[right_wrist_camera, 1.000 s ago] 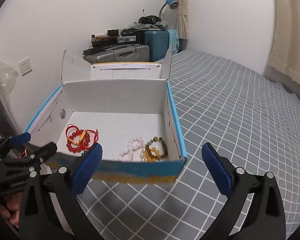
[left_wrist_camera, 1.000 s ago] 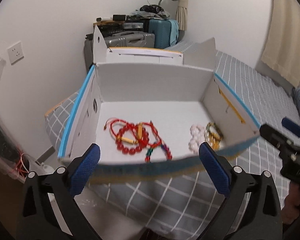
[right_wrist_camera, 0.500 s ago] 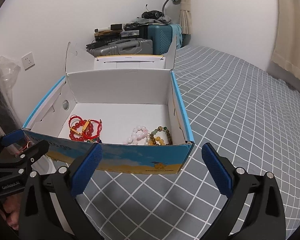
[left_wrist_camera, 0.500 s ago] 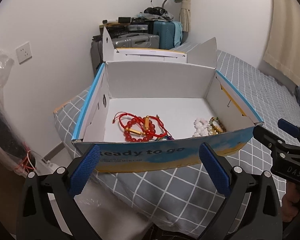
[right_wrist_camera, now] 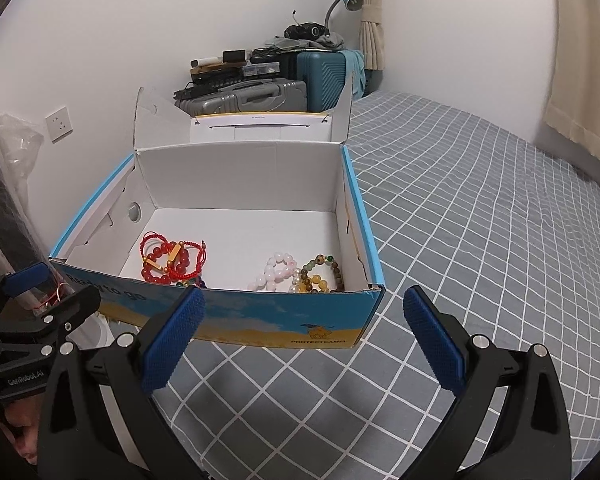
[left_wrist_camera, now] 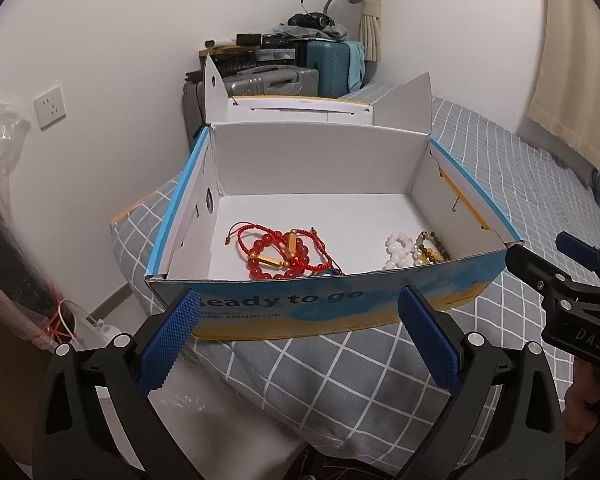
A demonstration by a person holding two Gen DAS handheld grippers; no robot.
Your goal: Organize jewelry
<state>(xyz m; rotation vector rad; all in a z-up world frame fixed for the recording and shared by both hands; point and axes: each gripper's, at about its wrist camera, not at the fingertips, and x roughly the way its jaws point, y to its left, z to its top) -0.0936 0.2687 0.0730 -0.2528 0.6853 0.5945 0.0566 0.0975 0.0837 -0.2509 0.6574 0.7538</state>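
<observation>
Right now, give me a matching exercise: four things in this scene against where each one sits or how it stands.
Things:
1. red bracelets
2. pink bracelet
3. box lid
4. left gripper

Places or states:
A. folded open behind the box
B. left part of the box floor
C. jaws open, empty, in front of the box
D. right part of the box floor

Pairs: 1-B, 2-D, 3-A, 4-C

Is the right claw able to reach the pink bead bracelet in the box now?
Probably yes. The right claw is open and empty, the box has no lid over it, and the pink bead bracelet lies uncovered behind the front wall.
</observation>
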